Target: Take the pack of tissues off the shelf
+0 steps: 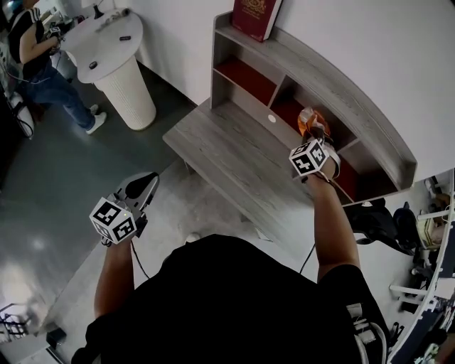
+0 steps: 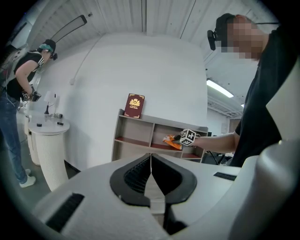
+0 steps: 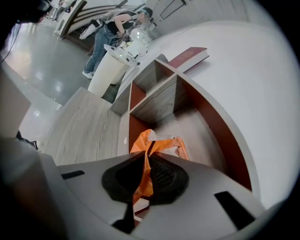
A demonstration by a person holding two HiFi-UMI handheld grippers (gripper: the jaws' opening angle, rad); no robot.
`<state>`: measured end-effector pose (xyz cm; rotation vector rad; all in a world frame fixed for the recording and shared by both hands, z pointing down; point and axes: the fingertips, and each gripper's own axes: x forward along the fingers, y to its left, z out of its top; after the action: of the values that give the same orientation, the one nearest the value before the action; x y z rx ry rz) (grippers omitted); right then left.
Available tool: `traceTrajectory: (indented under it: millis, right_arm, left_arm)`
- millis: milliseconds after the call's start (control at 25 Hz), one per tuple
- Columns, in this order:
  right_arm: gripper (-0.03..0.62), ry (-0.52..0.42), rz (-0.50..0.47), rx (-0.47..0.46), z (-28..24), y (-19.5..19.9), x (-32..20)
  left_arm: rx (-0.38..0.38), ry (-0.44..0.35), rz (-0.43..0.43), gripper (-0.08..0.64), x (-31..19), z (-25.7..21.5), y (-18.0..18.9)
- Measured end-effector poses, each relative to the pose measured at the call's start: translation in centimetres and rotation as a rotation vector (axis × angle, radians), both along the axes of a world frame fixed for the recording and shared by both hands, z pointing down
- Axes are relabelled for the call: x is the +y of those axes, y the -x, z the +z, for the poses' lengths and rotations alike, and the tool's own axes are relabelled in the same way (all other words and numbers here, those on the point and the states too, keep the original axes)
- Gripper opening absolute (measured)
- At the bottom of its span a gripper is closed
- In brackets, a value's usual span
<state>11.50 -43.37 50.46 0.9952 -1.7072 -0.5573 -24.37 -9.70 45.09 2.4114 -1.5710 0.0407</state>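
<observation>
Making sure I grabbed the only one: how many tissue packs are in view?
1: the orange tissue pack, pinched in the right tongs at the middle compartment of the shelf. Parts of the other compartments are hidden, so more could be there.

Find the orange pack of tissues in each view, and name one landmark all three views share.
Head view: pack of tissues right of centre, at the shelf's middle compartment.
Left gripper view: pack small, just right of centre, at the same compartment.
Right gripper view: pack low centre, pinched in the right claw.
Shared landmark: dark red book on top of the shelf.
</observation>
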Motion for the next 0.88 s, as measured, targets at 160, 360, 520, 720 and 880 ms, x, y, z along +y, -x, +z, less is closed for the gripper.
traceTrajectory:
  millis: [160,360,520,720,880]
  right_arm:
    - [0.012,-0.007,0.013,-0.029,-1.4,0.0,2.3]
    - [0.012,-0.03,0.012,-0.052,-3.1,0.2,5.4]
    - [0.012,-0.055,0.008,-0.055,-4.5,0.0,7.7]
    - [0.012,-0.056,0.017,-0.062,-5.5,-0.5,10.8]
    - [0.012,-0.05,0.031,-0.076,-6.0,-0.8,13.1]
  left_arm:
    - [0.0,-0.002,0.045,0.018,-0.6,0.0,-0.3]
    - [-0.001,-0.009,0.11,0.018,-1.7,-0.1,-1.2]
    - [0.0,-0.038,0.178,0.018,-2.8,-0.7,-2.4]
    - [0.004,-0.038,0.238,0.018,-4.0,-0.7,-3.7]
    - [0.012,-0.035,0.287,0.018,-5.0,-0.5,-4.9]
